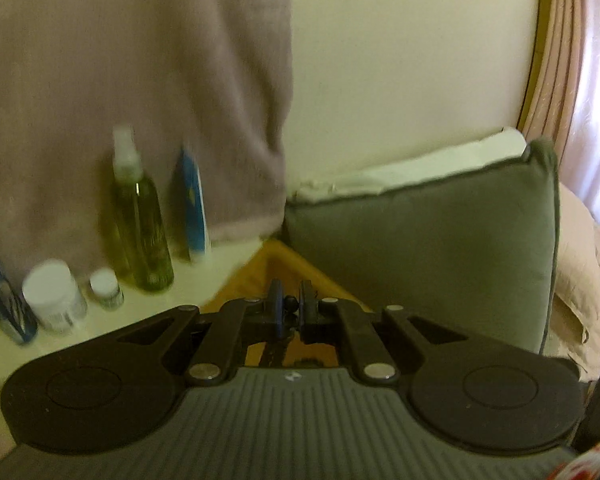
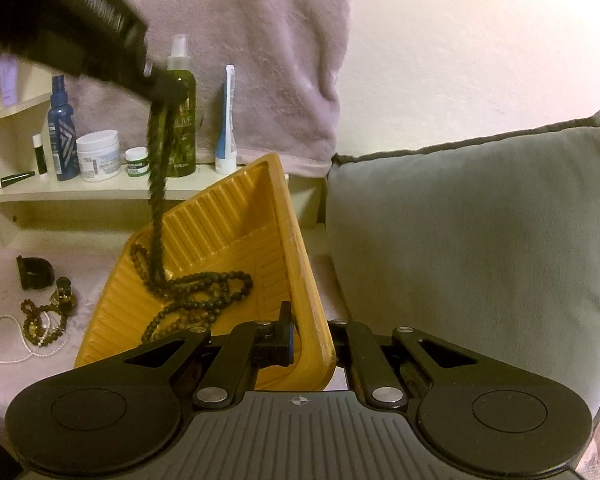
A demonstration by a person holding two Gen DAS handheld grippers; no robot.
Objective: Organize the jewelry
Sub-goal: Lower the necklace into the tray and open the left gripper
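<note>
**Beads going down into the yellow tray**

Nearest the lens in the right wrist view: right gripper point(image 2: 305, 334), clamped tight on the near rim of the yellow tray point(image 2: 300, 248), one finger inside the wall, the other outside, tray tipped up and steadied. Sweeping from the left across the pale cloth: a dark cuff point(image 2: 34, 272), a small bottle point(image 2: 63, 292), a heap of brown beads point(image 2: 40, 322) and a white pearl strand point(image 2: 4, 340), all well apart from the tray and not yet gathered. Then the tray itself, with the dark bead necklace point(image 2: 198, 290) half coiled on its ribbed floor and half hanging straight up. At the top of that strand, left gripper point(image 2: 166, 90), coming in from upper left, pinched shut on the beads; confirmed in the left wrist view, fingers point(image 1: 277, 306) nearly together with a dark bead caught between them and yellow tray directly beneath. Long axis of the hanging part: close to vertical, lower end already resting in the tray's left half. Left hand plainly the nearer one, straight above the pile. Likely call: lower a touch more, then release so the rest falls inside. Risk: slack spilling over the tray's low left edge. Beyond, bottles on the shelf point(image 2: 100, 194); at far right, a grey cushion point(image 2: 480, 240).
</note>
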